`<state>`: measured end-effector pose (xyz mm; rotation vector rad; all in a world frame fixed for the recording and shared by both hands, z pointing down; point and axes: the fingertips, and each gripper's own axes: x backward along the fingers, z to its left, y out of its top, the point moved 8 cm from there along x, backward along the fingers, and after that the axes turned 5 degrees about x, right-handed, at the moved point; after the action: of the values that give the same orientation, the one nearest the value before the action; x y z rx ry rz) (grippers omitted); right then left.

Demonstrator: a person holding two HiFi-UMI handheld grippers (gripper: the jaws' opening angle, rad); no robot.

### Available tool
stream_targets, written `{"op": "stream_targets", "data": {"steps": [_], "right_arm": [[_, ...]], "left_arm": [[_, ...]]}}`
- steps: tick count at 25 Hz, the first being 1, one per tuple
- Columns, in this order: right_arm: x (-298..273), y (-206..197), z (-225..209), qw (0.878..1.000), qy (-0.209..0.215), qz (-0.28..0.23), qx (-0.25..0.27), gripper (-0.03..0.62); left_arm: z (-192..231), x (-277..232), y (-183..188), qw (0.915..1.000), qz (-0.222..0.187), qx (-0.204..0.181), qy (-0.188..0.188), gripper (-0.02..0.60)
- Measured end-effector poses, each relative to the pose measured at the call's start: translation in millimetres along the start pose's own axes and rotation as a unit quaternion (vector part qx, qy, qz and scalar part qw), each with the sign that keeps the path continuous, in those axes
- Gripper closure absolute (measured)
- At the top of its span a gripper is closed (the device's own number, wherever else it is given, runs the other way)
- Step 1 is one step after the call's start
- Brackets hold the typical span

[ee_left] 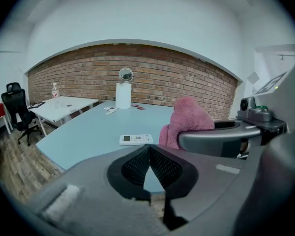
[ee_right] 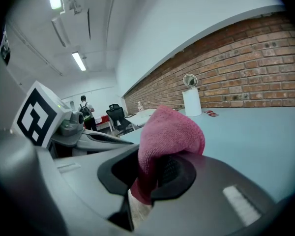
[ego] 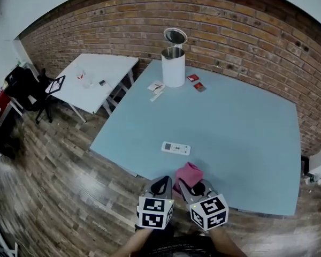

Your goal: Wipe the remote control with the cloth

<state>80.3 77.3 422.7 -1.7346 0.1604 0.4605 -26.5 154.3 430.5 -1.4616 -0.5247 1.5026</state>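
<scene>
A white remote control lies flat on the light-blue table, near its front edge. My right gripper is shut on a pink cloth, which bunches above its jaws, just short of the remote. To its left my left gripper is shut with nothing in it, over the table's front edge and pointing toward the remote.
A white cylindrical bin with its lid up stands at the table's far side, with small red packets and white papers beside it. A white side table and a black office chair stand to the left.
</scene>
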Motion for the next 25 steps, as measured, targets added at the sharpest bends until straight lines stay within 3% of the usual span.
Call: {"op": "stream_targets", "data": {"steps": [6,10,14,18,19,20,25], "right_arm": [[-40,16,3,0.999,-0.038,0.006,-0.009,0.533],[-56,22,3,0.998,-0.067,0.011,-0.015,0.533],[-63,27,1,0.995,-0.092,0.005,-0.027,0.533],[-65,30,-5,0.993,-0.110,-0.003,-0.041,0.533],[-65,30,-7,0.993,-0.112,-0.003,-0.043,0.533],[-66,30,-9,0.992,-0.114,-0.003,-0.044,0.533],[-67,25,-21,0.992,-0.116,0.000,-0.051,0.533]], "left_arm": [[44,-24,18,0.9972,0.023,-0.057,-0.043,0.584],[62,-44,25,0.9876,0.040,-0.118,-0.096,0.583],[75,-66,28,0.9702,0.061,-0.192,-0.135,0.583],[82,-85,40,0.9470,0.072,-0.264,-0.168,0.574],[83,-90,41,0.9400,0.079,-0.279,-0.179,0.507],[84,-96,41,0.9327,0.088,-0.294,-0.190,0.491],[86,-121,39,0.9026,0.110,-0.350,-0.226,0.466]]}}
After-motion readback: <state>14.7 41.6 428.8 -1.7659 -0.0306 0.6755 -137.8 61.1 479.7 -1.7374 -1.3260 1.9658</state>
